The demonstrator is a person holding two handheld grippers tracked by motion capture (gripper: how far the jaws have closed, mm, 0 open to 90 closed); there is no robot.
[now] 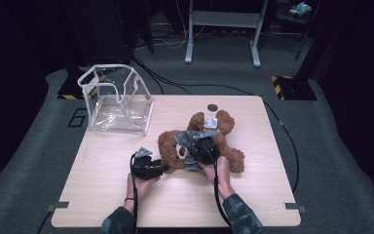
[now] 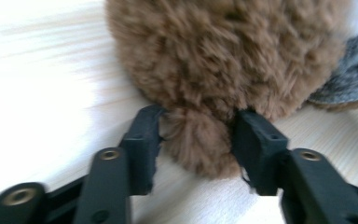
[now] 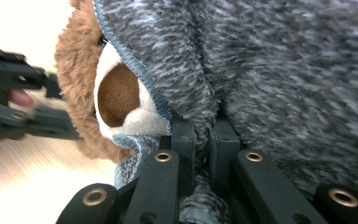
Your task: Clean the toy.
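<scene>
A brown teddy bear point(image 1: 231, 158) in a grey knitted top point(image 1: 190, 139) lies on the wooden table point(image 1: 117, 195), head toward the left. My left gripper point(image 1: 164, 167) sits at the bear's head. In the left gripper view its jaws stand apart with a furry ear point(image 2: 198, 144) between the pads point(image 2: 142, 140), the fur only brushing them. My right gripper point(image 1: 198, 148) is over the bear's chest. In the right gripper view it point(image 3: 203, 140) is shut on a fold of the grey top point(image 3: 284, 70), beside the white muzzle with its brown nose point(image 3: 119, 95).
A clear plastic bag with white trim point(image 1: 119, 105) stands open at the table's back left. A small dark disc point(image 1: 213, 107) lies near the far edge. Cables trail over the grey floor behind, near a metal stand point(image 1: 222, 22).
</scene>
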